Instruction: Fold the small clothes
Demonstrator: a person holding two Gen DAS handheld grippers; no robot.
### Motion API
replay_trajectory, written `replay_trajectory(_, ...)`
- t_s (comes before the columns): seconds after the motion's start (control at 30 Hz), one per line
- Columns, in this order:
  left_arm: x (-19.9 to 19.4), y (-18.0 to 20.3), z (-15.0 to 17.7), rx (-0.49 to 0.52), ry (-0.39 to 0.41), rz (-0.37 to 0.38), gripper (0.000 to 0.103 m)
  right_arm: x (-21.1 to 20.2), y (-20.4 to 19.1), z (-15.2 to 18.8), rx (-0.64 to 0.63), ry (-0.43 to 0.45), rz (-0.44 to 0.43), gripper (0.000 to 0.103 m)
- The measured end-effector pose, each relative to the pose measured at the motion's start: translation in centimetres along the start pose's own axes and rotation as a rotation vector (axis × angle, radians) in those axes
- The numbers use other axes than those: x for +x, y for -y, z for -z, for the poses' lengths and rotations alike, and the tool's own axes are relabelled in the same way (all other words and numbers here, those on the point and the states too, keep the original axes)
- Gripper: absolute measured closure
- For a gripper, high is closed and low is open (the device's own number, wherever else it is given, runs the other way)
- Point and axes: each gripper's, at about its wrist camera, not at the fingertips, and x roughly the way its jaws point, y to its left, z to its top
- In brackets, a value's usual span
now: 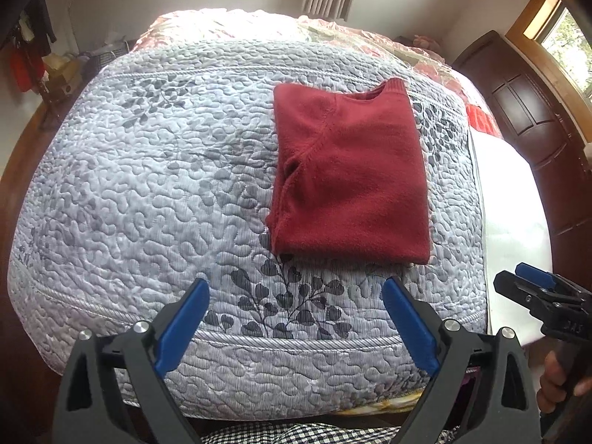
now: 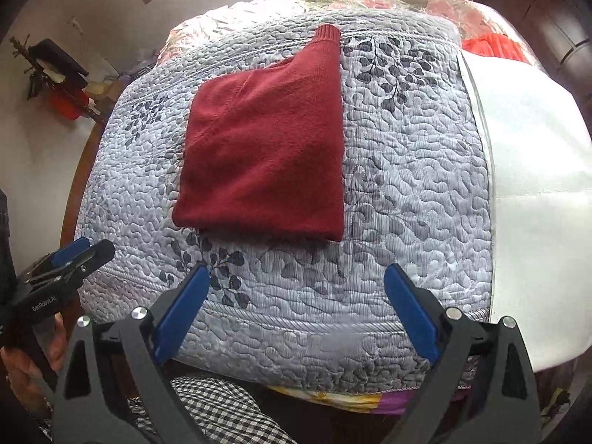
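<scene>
A dark red fleece top (image 1: 351, 174) lies folded into a neat rectangle on the grey quilted bedspread (image 1: 148, 185), flat and smooth. Its ribbed collar points toward the far end of the bed, and a raglan seam runs diagonally across the upper layer.

Both my tools are spread wide and empty — left tool (image 1: 294, 294) and right tool (image 2: 298, 283) level, side by side.

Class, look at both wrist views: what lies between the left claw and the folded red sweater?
Only bare quilt with a leaf print lies between the left claw and the red sweater; the left wrist view shows it best.
</scene>
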Motion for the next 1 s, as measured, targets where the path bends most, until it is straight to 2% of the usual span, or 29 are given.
replay_trajectory(0.47,-3.1,0.9,0.7,0.059,0.039,-0.057,0.008,-2.3,-1.4,0.8,-0.009,0.034,0.062,0.007)
replay_trajectory(1.0,-2.3,0.7,0.8,0.058,0.011,-0.074,0.008,-1.9,-1.4,0.6,-0.032,0.044,0.101,0.007)
